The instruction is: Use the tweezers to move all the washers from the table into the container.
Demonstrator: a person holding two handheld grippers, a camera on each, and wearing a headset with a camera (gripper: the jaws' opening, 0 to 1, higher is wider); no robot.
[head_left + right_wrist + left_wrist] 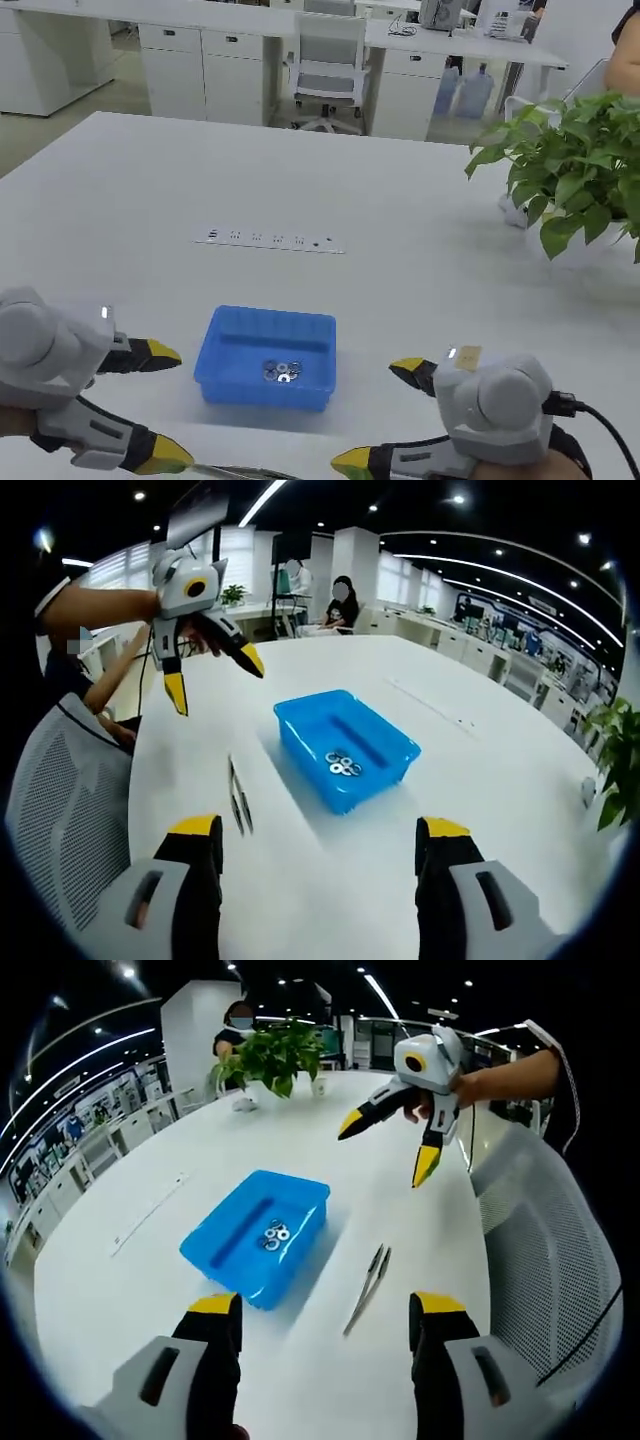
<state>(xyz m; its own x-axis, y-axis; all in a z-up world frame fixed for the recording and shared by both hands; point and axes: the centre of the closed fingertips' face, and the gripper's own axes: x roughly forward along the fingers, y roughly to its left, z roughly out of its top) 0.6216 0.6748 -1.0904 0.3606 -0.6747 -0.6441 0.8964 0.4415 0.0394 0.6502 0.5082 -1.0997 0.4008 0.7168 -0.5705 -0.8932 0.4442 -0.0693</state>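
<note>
A broad white surface (400, 200) carried the work, with a potted plant (575, 170) at its far right edge and a socket strip (268, 240) set in near the middle, both well clear of the working area; the blue container (270, 315) sat close to the person's side, between the two grippers, apparently so that either could reach it; the left gripper (180, 408) and the right gripper (368, 415) hovered above the surface on either side of it, tips turned toward each other, each with its jaws spread wide and nothing between them; the tweezers (367, 1288) lay flat on the surface just beside the container's near side, along the person's edge, gripped by neither tool; the washers (282, 372) lay in a small cluster on the container's floor, toward its near wall, which suggested the moving was done or nearly so and explained why the tweezers had been set down.
</note>
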